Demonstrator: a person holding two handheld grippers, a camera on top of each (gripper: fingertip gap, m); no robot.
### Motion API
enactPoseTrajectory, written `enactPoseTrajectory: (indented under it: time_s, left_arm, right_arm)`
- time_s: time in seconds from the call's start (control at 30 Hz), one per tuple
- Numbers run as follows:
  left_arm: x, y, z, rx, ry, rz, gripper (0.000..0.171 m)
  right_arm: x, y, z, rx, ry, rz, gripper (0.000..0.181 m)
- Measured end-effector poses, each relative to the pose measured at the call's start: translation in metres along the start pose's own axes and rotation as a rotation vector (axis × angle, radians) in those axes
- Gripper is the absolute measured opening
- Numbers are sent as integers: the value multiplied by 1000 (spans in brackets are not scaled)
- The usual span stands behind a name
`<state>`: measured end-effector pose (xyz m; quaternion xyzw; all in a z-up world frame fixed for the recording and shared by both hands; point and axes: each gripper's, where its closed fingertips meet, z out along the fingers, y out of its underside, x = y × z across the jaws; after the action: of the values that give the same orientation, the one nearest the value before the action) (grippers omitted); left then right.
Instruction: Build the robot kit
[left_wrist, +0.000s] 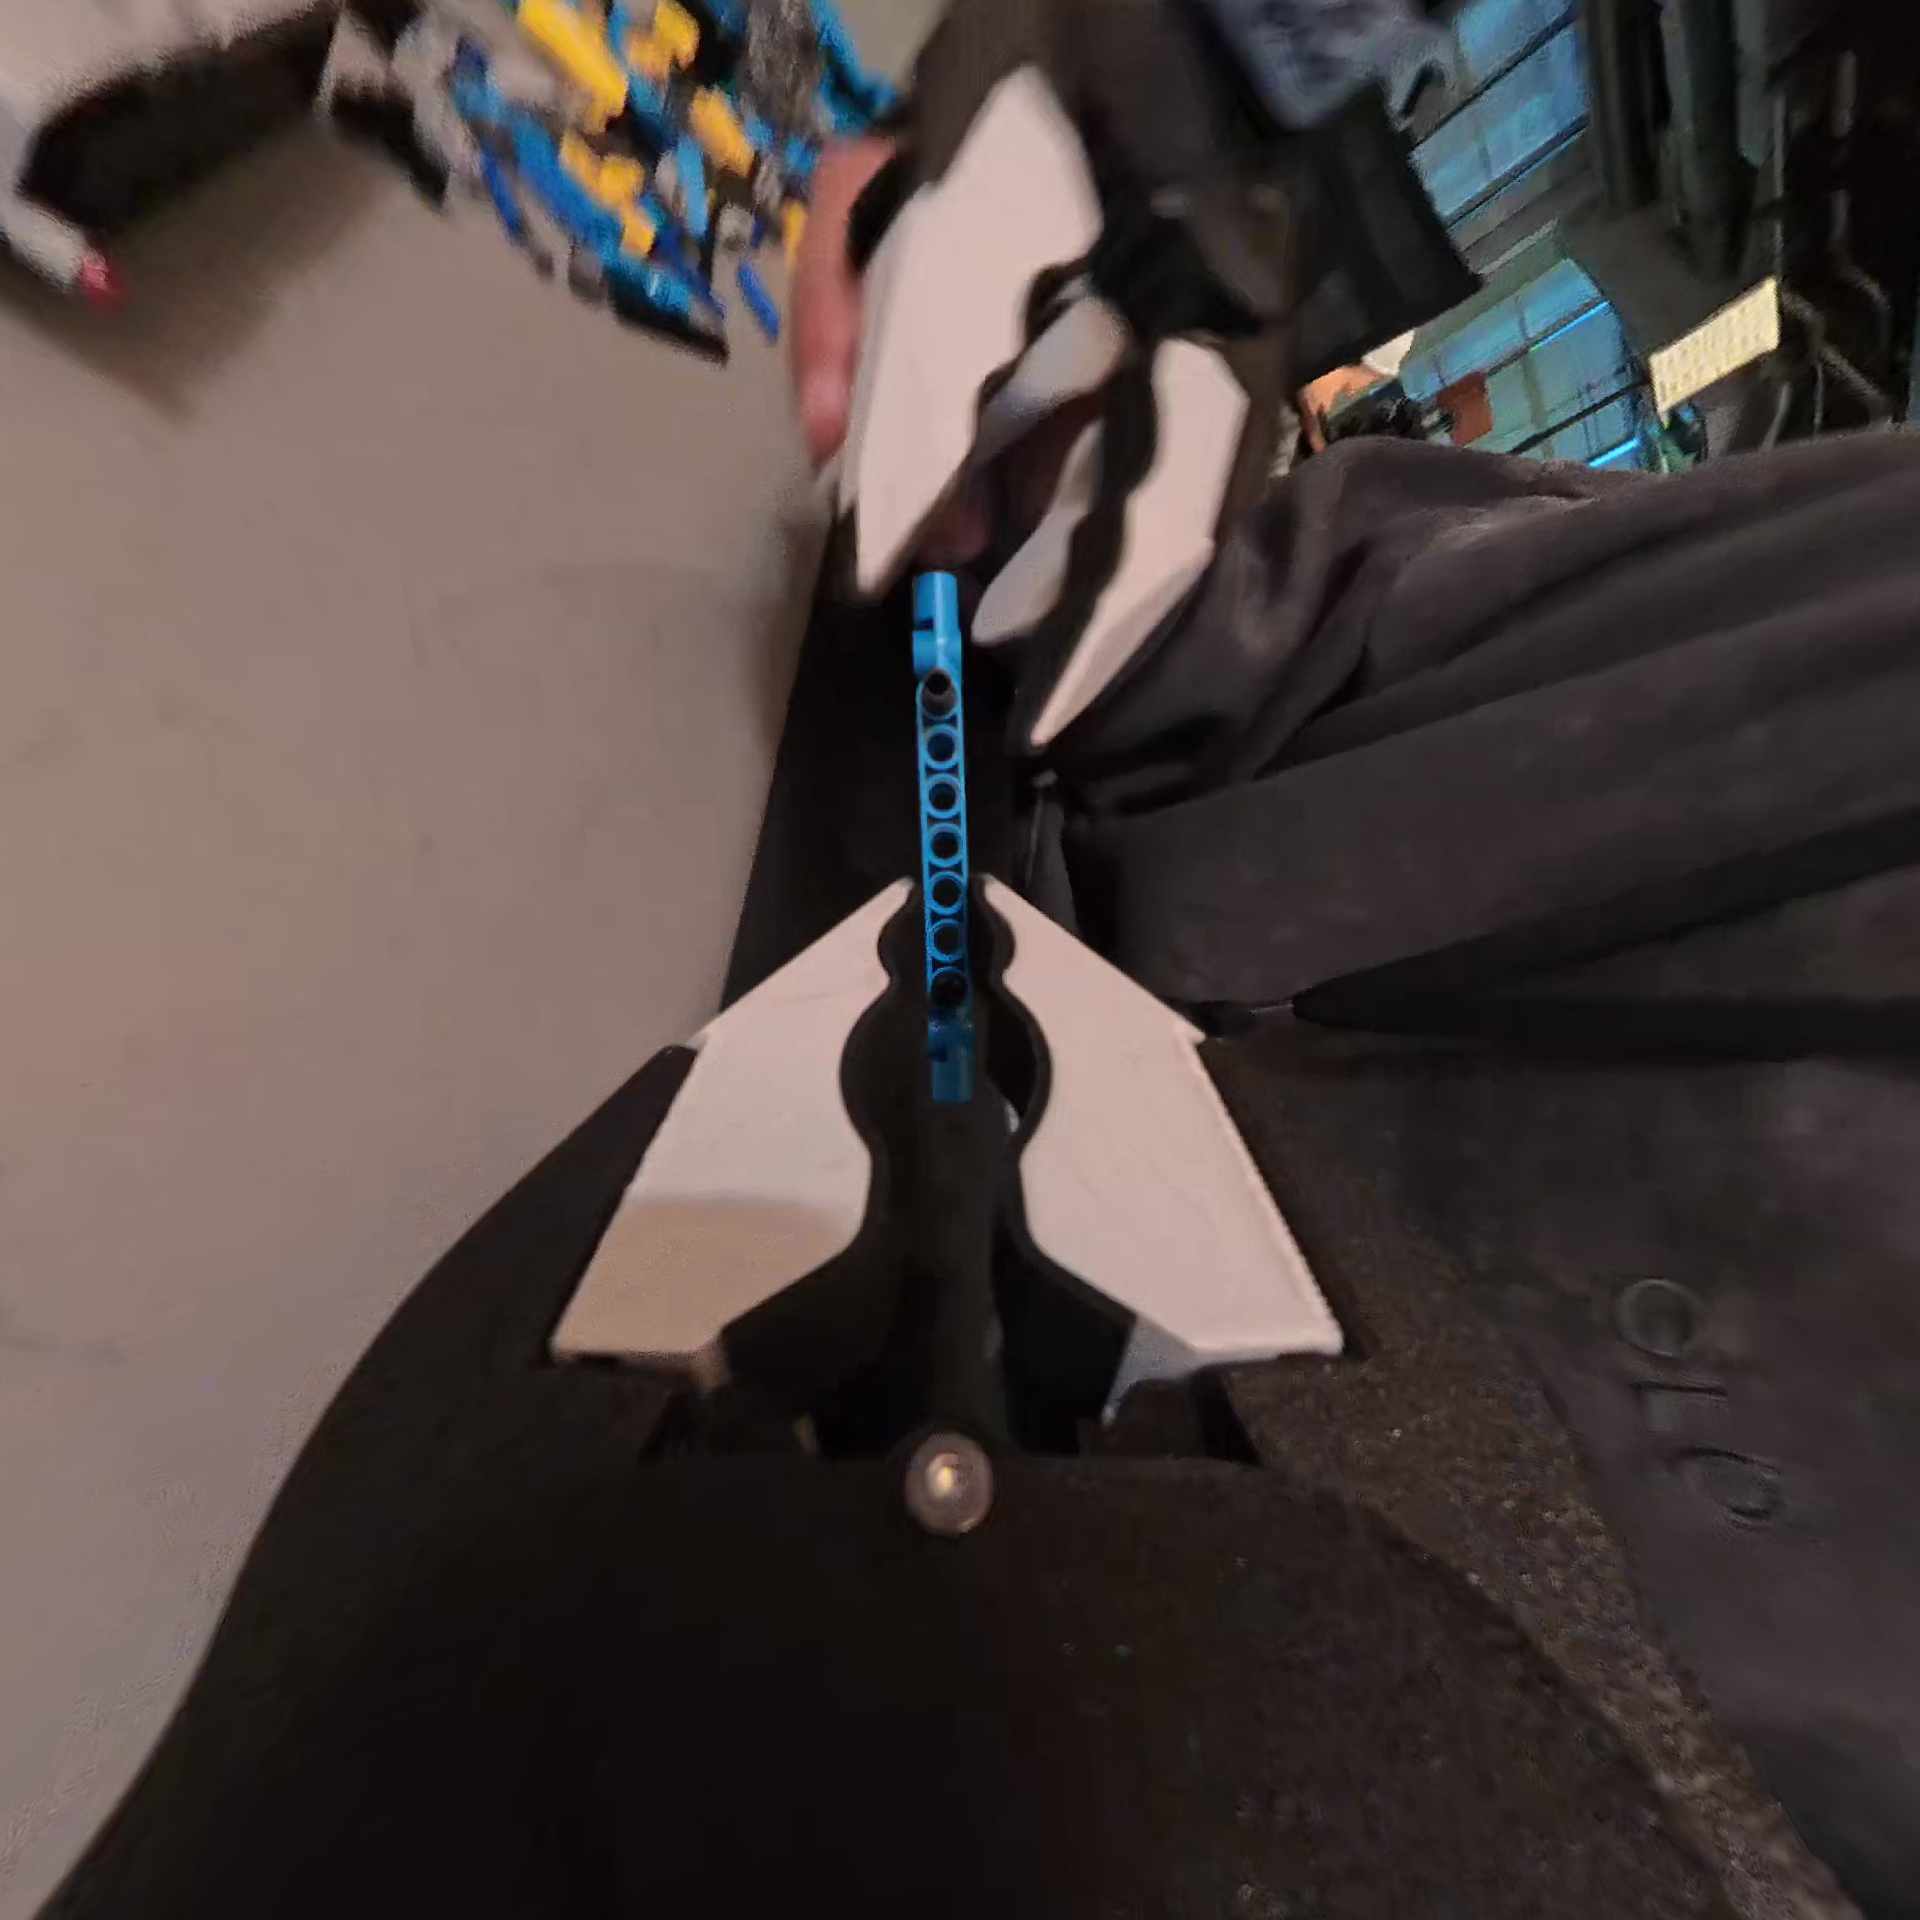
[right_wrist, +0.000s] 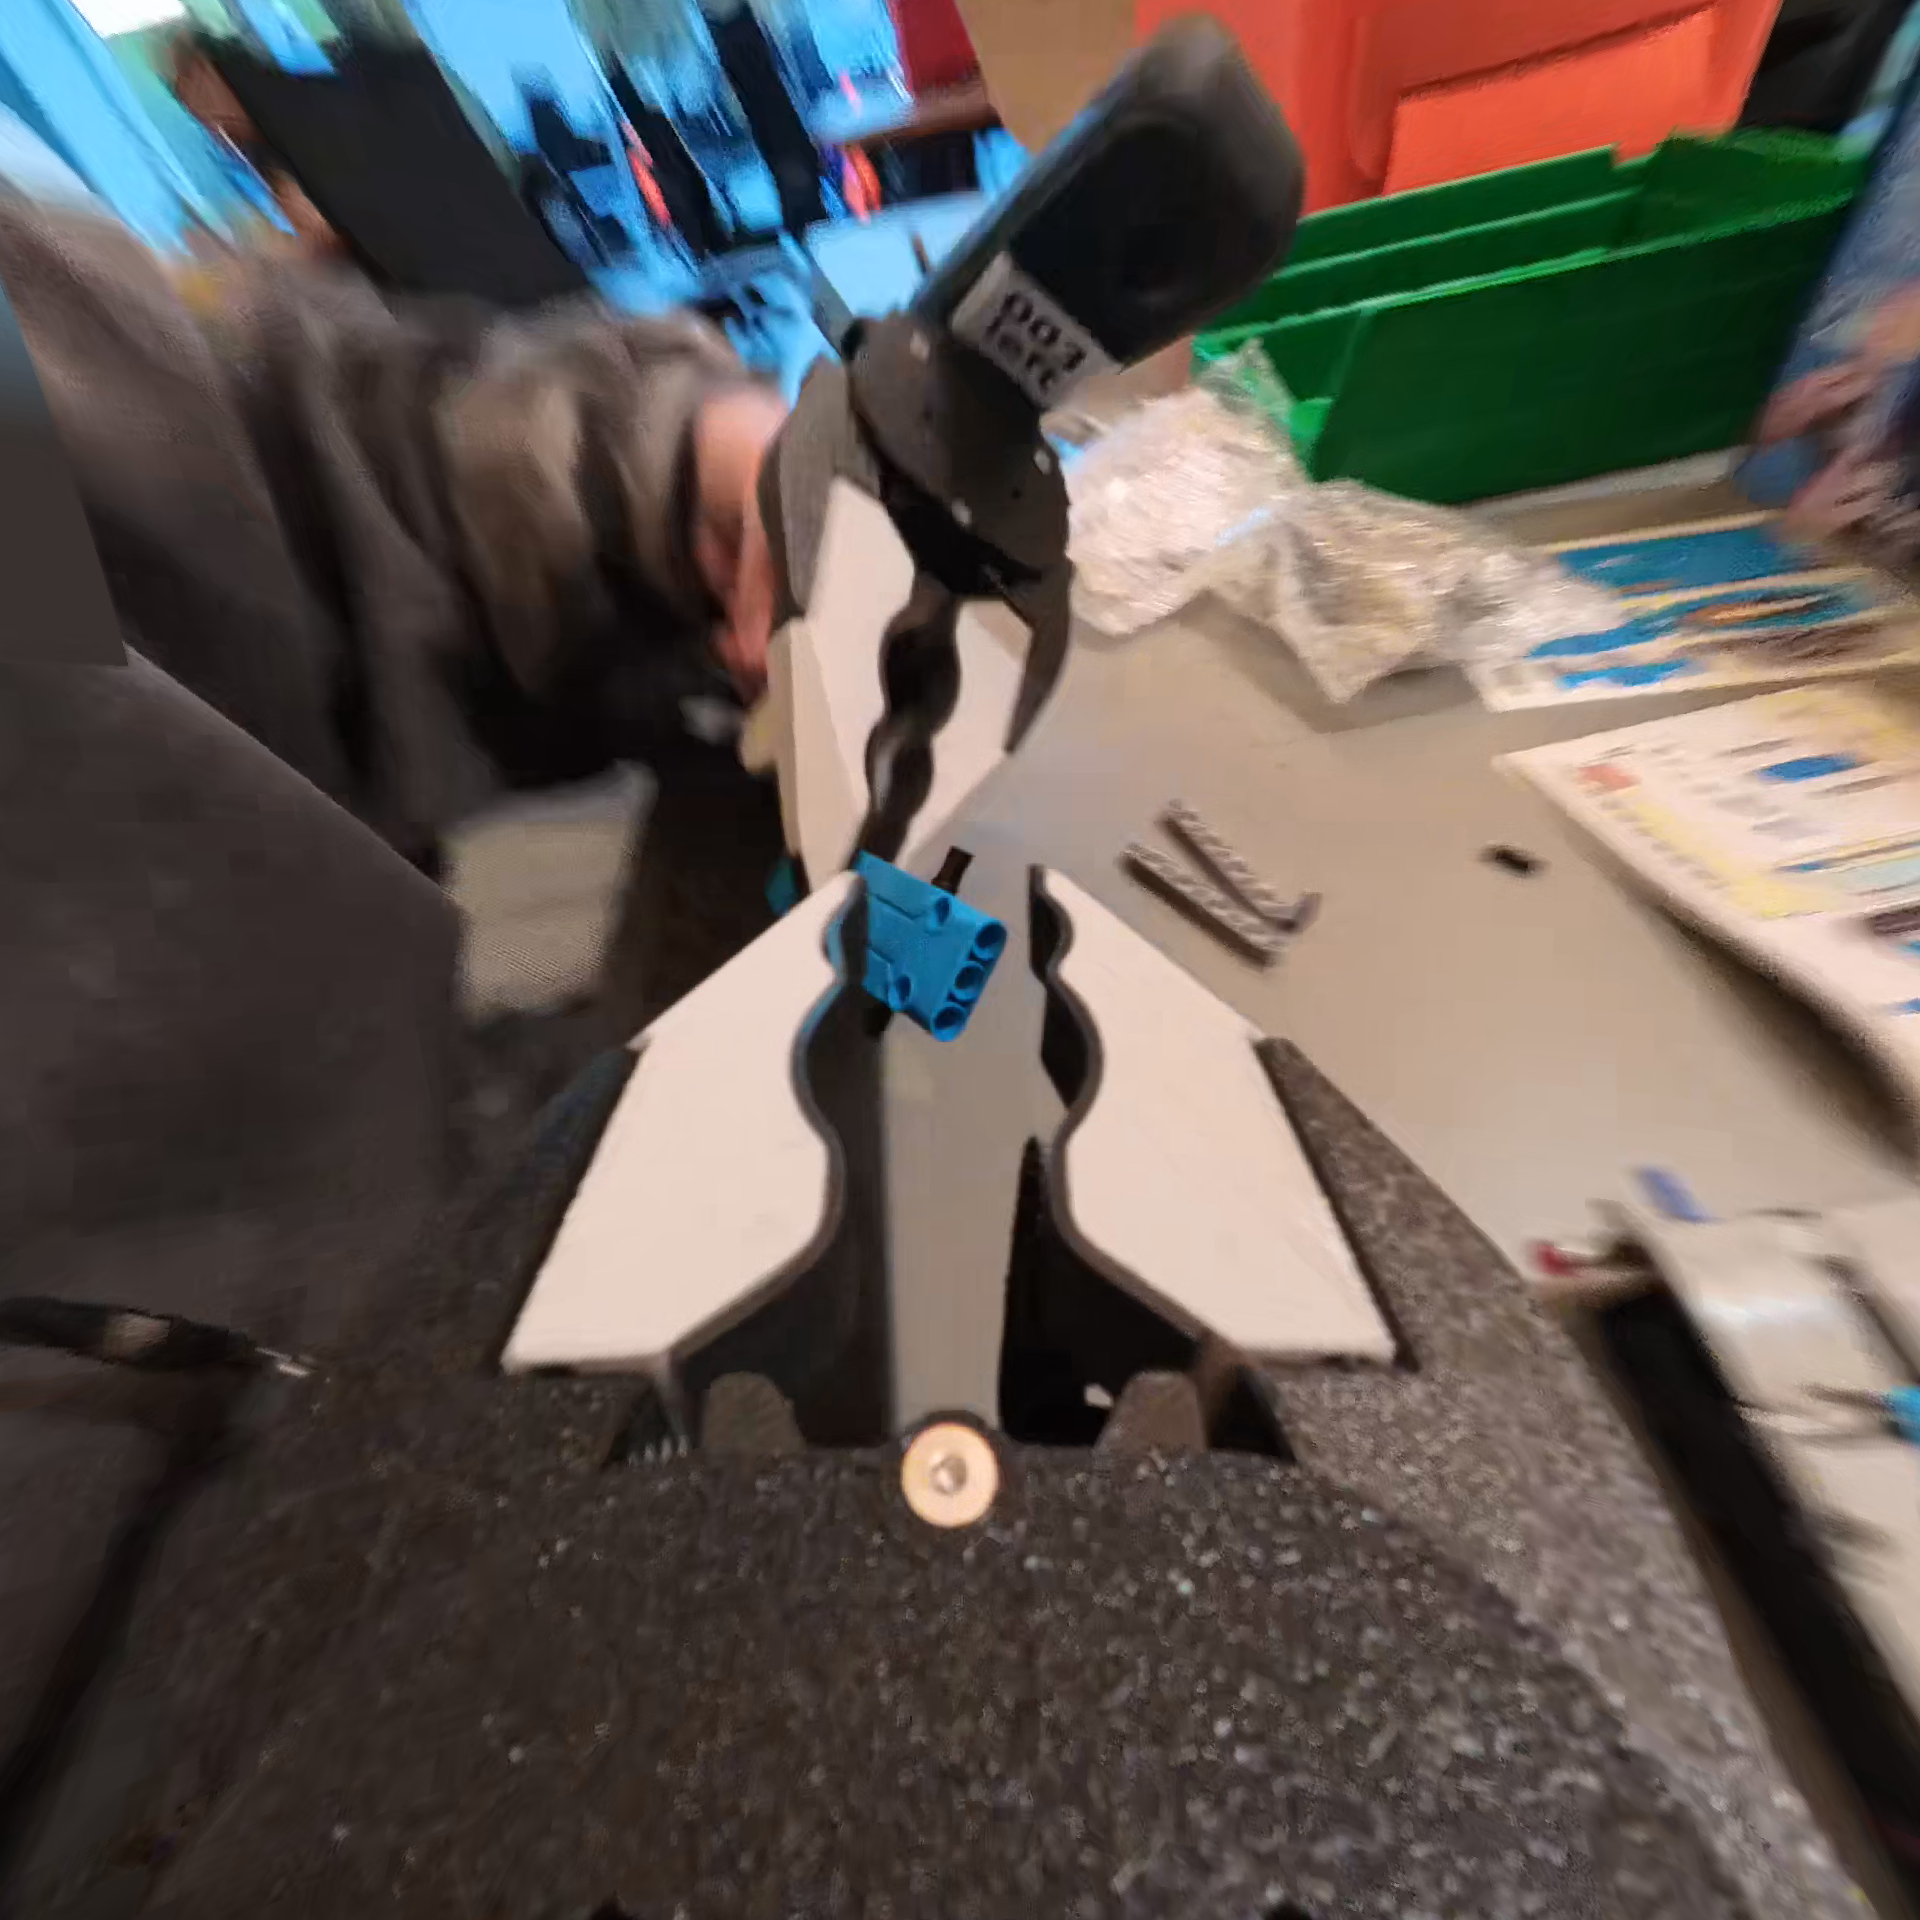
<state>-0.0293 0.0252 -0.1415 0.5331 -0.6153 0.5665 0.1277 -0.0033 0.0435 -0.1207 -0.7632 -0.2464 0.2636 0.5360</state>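
Beam (left_wrist: 943, 831), blue, perforated, sits clamped between the left tool's (left_wrist: 945, 894) white fingers, gripped near its lower end; upper end reaches the right tool (left_wrist: 935, 582), seen farther off in the left wrist view. Left of it: pale table (left_wrist: 416, 727), with a blurred pile of blue, yellow and black bricks (left_wrist: 623, 166) at the far edge. Right of it: dark fabric (left_wrist: 1507, 727), a person's clothing by the look of it, filling most of that side and hiding whatever is behind.

Right wrist view, left to right: a person's dark sleeve (right_wrist: 364, 468) blocks the left third. Centre: the left tool (right_wrist: 883, 831) comes in from above, jaws pinched on the beam, whose end with a blue cross-piece (right_wrist: 925, 956) on it pokes into the gap of the right tool (right_wrist: 945, 894). That tool's jaws stand apart; the piece touches or nearly touches the left finger (right_wrist: 727, 1091), blur makes it hard to say. Right finger is clear of it. Further right on the table: two grey beams (right_wrist: 1216, 883) lying together, a small black pin (right_wrist: 1512, 858), crumpled clear plastic bags (right_wrist: 1247, 540), printed sheets (right_wrist: 1714, 831), green crate (right_wrist: 1558, 312) behind.
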Motion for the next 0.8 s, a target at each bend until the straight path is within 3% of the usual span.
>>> enactPoseTrajectory:
  time_s: [0.13, 0.17, 0.23, 0.37, 0.47, 0.63, 0.7, 0.8]
  left_arm:
    - [-3, 14, -5, -177, -25, -188, 5]
    - [-3, 18, -5, -215, -37, -210, 5]
    - [-1, 23, -3, -270, -53, -245, 5]
    - [11, 28, 2, -343, -54, -247, 5]
    - [14, 31, 6, -375, -71, -248, 5]
    - [16, 25, 5, -343, -66, -221, 6]
    - [14, 20, 3, -314, -93, -108, 8]
    - [3, 12, -6, -236, -227, 104, 38]
  right_arm:
    - [-5, 19, -2, -323, 155, -423, 65]
    - [-7, 23, 0, -387, 175, -504, 68]
    - [-19, 25, 5, -430, 147, -617, 57]
    - [-31, 38, 11, -499, 94, -688, 57]
    - [-31, 45, 12, -535, 100, -740, 43]
    - [-29, 42, 7, -571, 117, -697, 41]
    - [-28, 39, 6, -556, 114, -660, 41]
    - [-24, 38, 3, -509, 107, -605, 41]
